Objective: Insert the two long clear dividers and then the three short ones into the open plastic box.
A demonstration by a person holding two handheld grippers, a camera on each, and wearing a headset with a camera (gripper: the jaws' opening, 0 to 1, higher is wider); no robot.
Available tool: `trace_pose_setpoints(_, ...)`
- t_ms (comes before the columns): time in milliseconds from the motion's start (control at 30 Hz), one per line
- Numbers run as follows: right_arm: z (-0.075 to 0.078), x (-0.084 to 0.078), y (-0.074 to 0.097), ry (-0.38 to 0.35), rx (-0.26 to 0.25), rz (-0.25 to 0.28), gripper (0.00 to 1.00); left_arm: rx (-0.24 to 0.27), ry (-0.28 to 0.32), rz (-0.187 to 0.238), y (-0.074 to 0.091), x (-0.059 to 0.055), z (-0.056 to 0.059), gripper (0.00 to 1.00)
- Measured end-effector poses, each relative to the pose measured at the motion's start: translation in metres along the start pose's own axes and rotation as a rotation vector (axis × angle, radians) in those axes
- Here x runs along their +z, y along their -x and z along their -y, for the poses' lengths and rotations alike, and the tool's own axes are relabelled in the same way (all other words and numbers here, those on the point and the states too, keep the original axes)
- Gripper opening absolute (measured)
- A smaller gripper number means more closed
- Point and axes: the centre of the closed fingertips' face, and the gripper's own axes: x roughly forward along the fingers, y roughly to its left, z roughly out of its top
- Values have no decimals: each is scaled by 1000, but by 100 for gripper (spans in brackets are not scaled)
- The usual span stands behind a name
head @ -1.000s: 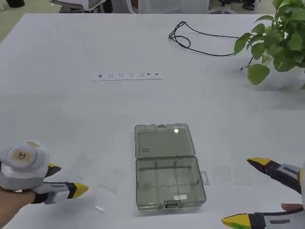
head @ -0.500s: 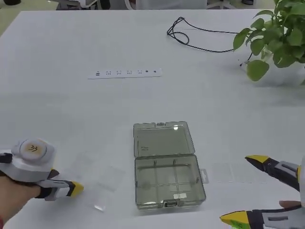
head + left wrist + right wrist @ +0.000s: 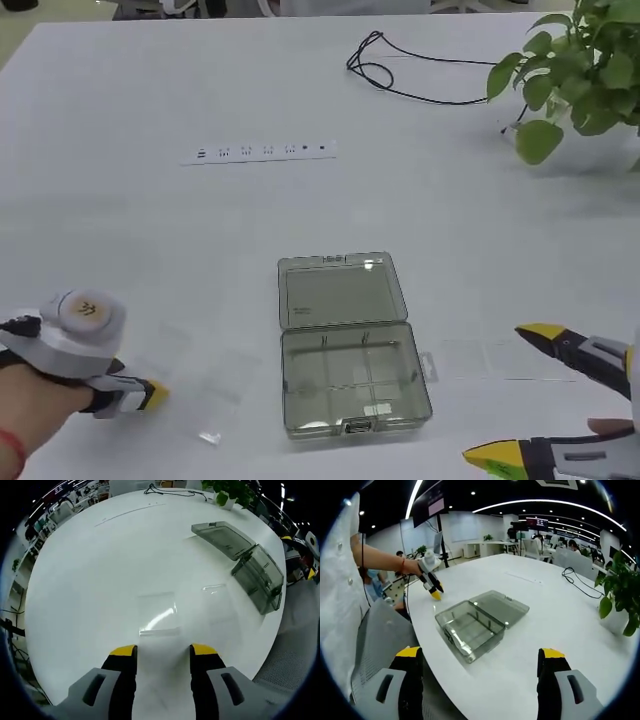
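- Currently the plastic box sits open on the white table, near its front edge, with the lid folded flat on the far side.
- Faint lines cross the tray; can't tell if those are dividers or moulded ribs.
- Clear dividers lie flat on the table left of the box, hard to make out. More clear strips lie just right of it.
- Left gripper is low over the table, well left of the box. Jaws are a little apart, nothing between them.
- From the left gripper view, one clear divider lies just ahead of the yellow tips, not touching.
- Right gripper hovers at the box's right, jaws wide apart, empty; the clear strips lie just beyond its upper tip.
- Right gripper view looks across the box at the left gripper.
- Farther back: power strip, black cable, potted plant.
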Motion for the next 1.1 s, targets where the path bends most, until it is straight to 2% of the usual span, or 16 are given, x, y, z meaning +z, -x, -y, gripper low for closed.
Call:
trace_pose_setpoints(33,0,0,0,0,0,2,95,19,-16,-26,0,-2,-2,40)
trace_pose_setpoints(267,0,-1,1,-1,-1,3,95,29,22,-52,-1,-3,-3,38)
trace_pose_setpoints(500,-2,-2,1,-6,0,5,94,29,24,-83,-1,-2,-4,37)
trace_pose_setpoints(733,-3,-3,1,-7,-3,8,94,27,23,-89,0,-3,-6,32)
trace_pose_setpoints(1100,-4,-6,2,-14,-4,6,93,21,30,-92,0,-3,-6,32)
